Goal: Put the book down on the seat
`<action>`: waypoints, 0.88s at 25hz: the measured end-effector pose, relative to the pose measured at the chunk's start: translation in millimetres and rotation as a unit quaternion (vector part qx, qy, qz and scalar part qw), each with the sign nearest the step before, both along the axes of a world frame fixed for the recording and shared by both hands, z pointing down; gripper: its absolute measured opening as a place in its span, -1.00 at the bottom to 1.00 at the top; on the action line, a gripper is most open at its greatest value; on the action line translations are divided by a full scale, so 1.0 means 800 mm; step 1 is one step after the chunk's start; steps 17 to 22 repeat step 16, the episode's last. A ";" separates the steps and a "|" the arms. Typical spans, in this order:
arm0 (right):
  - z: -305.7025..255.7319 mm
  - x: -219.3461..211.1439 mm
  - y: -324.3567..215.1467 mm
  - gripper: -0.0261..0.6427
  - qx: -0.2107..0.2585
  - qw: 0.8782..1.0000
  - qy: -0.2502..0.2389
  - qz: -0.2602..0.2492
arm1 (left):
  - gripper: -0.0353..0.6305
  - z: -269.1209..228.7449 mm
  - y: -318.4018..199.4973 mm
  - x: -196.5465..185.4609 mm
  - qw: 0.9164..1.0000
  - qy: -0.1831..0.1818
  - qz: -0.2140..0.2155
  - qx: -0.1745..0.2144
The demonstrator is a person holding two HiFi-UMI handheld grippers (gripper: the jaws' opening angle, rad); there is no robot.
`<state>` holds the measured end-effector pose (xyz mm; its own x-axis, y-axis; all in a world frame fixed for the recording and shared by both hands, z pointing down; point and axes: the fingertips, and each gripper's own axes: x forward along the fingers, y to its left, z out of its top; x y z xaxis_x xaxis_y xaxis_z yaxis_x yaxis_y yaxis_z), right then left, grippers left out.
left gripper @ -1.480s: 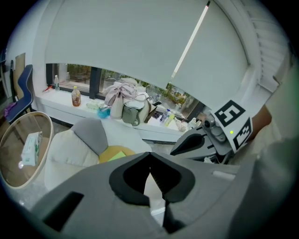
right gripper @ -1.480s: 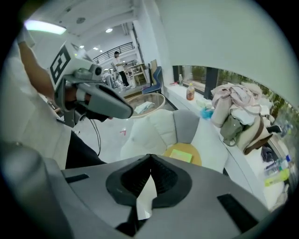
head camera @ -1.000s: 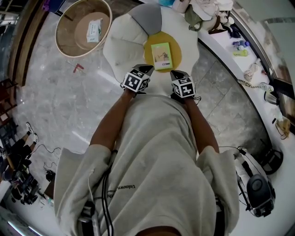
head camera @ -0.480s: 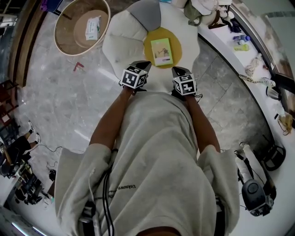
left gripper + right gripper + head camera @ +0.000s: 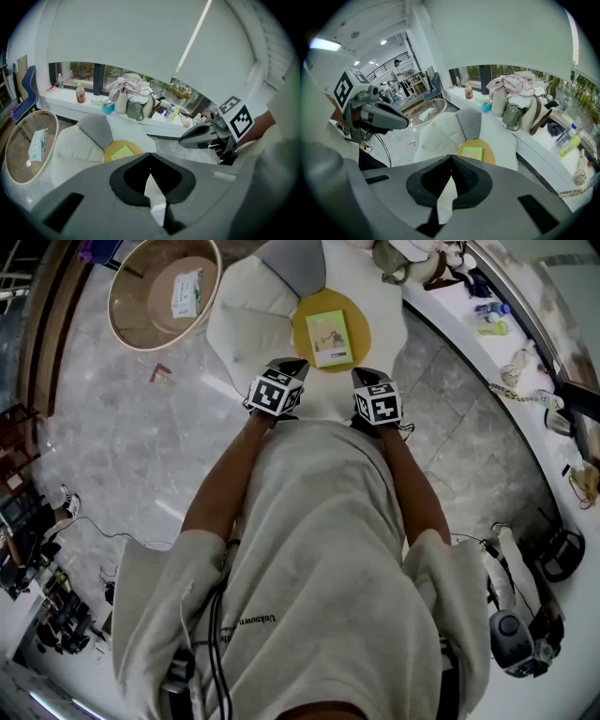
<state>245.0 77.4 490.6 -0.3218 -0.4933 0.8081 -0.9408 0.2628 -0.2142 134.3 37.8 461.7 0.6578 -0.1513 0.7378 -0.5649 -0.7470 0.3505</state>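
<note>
Open floor (image 5: 112, 437) left of the seat (image 5: 244, 329); cluttered window ledge (image 5: 459, 326) close behind

left gripper (image 5: 150, 156) jaws together, empty; green book (image 5: 123, 151) lies on yellow seat (image 5: 107, 153)

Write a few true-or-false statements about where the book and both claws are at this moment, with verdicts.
The light green book lies flat on the round yellow cushion in the middle of the white petal-shaped seat. True.
The left claw is shut on the book. False: its jaws are together on nothing, short of the book.
The right claw is shut and empty. True.
The white tissue pack lies on the seat beside the book. False: it lies on the round wicker-rimmed table, left of the seat in the head view.
</note>
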 end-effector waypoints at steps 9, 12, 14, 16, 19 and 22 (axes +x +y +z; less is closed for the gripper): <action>-0.005 0.015 -0.016 -0.90 0.009 1.000 -0.008 0.024 | -0.87 -0.001 -0.020 -0.001 1.000 -0.012 0.000 0.019; -0.007 0.018 -0.020 -0.90 0.013 1.000 -0.008 0.023 | -0.87 -0.002 -0.022 0.004 1.000 -0.012 0.003 0.020; -0.007 0.020 -0.021 -0.90 0.015 1.000 -0.007 0.023 | -0.87 -0.004 -0.024 0.007 1.000 -0.011 0.003 0.025; -0.007 0.023 -0.022 -0.90 0.016 1.000 -0.006 0.024 | -0.87 -0.005 -0.026 0.010 0.999 -0.011 0.004 0.029; -0.007 0.023 -0.022 -0.90 0.016 1.000 -0.006 0.024 | -0.87 -0.005 -0.026 0.010 0.999 -0.011 0.004 0.029; -0.007 0.023 -0.022 -0.90 0.016 1.000 -0.006 0.024 | -0.87 -0.005 -0.026 0.010 0.999 -0.011 0.004 0.029</action>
